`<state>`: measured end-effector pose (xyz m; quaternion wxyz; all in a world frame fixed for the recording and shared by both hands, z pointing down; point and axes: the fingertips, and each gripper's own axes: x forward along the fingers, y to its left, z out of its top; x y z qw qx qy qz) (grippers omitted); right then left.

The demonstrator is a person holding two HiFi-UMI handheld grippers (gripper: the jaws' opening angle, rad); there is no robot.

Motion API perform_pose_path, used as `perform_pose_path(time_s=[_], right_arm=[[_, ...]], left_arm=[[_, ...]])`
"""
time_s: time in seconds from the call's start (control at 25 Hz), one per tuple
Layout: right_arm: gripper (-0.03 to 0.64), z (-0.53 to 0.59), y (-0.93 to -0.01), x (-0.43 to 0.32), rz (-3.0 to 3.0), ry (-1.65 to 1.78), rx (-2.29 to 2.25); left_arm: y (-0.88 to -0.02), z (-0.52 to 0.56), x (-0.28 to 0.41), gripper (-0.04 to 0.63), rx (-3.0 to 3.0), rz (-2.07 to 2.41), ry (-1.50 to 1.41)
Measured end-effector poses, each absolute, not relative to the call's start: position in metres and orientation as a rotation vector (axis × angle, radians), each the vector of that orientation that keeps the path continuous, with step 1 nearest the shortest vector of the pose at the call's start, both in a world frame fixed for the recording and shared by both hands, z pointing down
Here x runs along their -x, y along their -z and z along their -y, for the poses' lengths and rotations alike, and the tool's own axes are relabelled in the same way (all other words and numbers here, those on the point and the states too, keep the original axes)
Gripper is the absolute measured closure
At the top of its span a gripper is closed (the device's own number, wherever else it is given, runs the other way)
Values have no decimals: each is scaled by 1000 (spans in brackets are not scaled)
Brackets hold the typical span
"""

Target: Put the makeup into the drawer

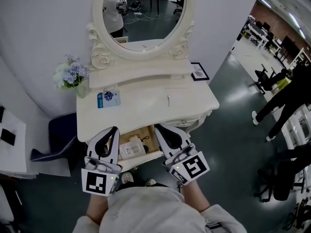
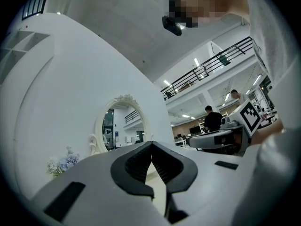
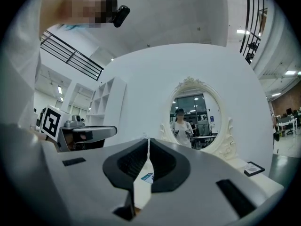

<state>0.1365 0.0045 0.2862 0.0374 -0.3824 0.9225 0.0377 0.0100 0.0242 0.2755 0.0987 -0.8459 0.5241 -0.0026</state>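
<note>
Left gripper (image 1: 114,129): my jaws closed, nothing between them.
Right gripper (image 1: 157,127): the same.
Makeup boxes (image 1: 132,148): in the open drawer (image 1: 142,158), between my two grippers.
Blue packet (image 1: 108,98): on the dressing table (image 1: 146,111), beyond my left jaws.

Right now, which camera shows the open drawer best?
The head view: it looks down into the drawer, open, with items inside. Both gripper views aim level toward the mirror and show none of it.
</note>
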Motion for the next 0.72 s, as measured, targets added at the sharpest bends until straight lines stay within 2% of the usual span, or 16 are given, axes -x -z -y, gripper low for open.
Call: perform_pose_path(time_s=[0.56,0.72], right_arm=[[589,-5,-278,-144,-2820,-148,1134],[589,-3,-283,-144,-2831,-157,1129]], left_arm=[[-270,-27,-12,581,2458,-1591,-2],[-254,-23,-10,581,2406,-1627,-133]])
